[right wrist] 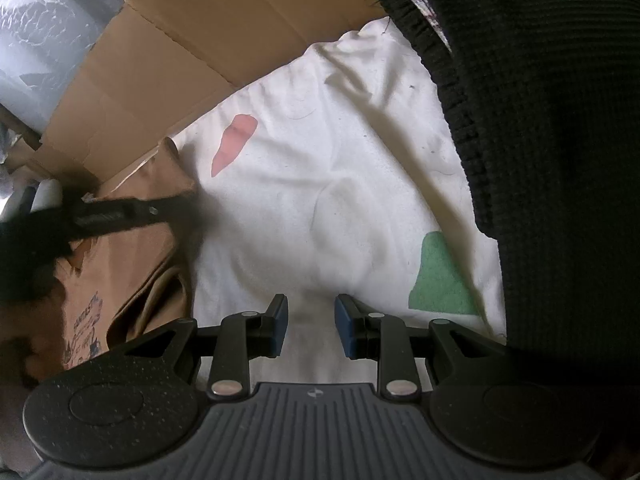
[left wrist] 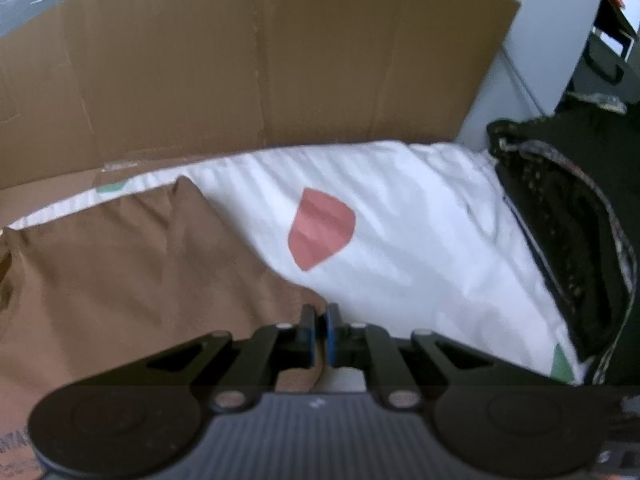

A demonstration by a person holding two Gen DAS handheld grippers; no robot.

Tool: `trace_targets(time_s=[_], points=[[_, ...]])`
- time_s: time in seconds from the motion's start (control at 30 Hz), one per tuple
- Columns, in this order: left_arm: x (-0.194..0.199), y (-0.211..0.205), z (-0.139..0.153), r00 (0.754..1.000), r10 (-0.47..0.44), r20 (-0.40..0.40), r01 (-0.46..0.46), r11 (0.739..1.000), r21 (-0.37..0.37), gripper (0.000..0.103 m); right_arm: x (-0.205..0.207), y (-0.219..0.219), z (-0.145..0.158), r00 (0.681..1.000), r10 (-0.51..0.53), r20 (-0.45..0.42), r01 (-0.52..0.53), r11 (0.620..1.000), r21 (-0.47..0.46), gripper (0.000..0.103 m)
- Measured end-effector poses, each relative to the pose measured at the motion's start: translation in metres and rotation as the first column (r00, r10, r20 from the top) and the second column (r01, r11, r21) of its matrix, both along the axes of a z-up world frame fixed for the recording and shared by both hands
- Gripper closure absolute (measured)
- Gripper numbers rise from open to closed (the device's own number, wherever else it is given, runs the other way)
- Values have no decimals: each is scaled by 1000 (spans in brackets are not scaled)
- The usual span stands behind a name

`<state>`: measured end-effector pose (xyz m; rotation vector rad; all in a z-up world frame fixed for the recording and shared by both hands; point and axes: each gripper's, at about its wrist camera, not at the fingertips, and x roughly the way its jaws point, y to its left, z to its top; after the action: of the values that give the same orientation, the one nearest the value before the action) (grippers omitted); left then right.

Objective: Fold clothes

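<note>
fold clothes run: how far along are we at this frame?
Early. Done: nothing looks neatly folded; the brown shirt lies rumpled on the white sheet. In hand: the left gripper is shut on the brown shirt's edge; the right gripper hangs open over the sheet. Left: folding the shirt, then the black knit garment.

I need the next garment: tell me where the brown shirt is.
The brown shirt lies at the left in both views, on the white sheet, before the cardboard.
</note>
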<state>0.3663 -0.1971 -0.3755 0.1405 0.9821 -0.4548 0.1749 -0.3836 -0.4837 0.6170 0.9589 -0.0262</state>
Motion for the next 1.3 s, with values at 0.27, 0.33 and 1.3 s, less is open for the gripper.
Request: trace_targets(time_s=[0.27, 0.33, 1.3], points=[[12, 25, 23, 999, 33, 4, -32, 997, -73, 97, 1, -1, 3, 1000, -13, -20, 13, 1000, 7, 70], [14, 33, 25, 999, 46, 1, -46, 995, -86, 98, 4, 0, 7, 999, 6, -37, -6, 1000, -6, 70], [30, 170, 44, 972, 224, 68, -195, 936, -294, 98, 92, 59, 72, 981, 174, 87, -157, 972, -173, 65]])
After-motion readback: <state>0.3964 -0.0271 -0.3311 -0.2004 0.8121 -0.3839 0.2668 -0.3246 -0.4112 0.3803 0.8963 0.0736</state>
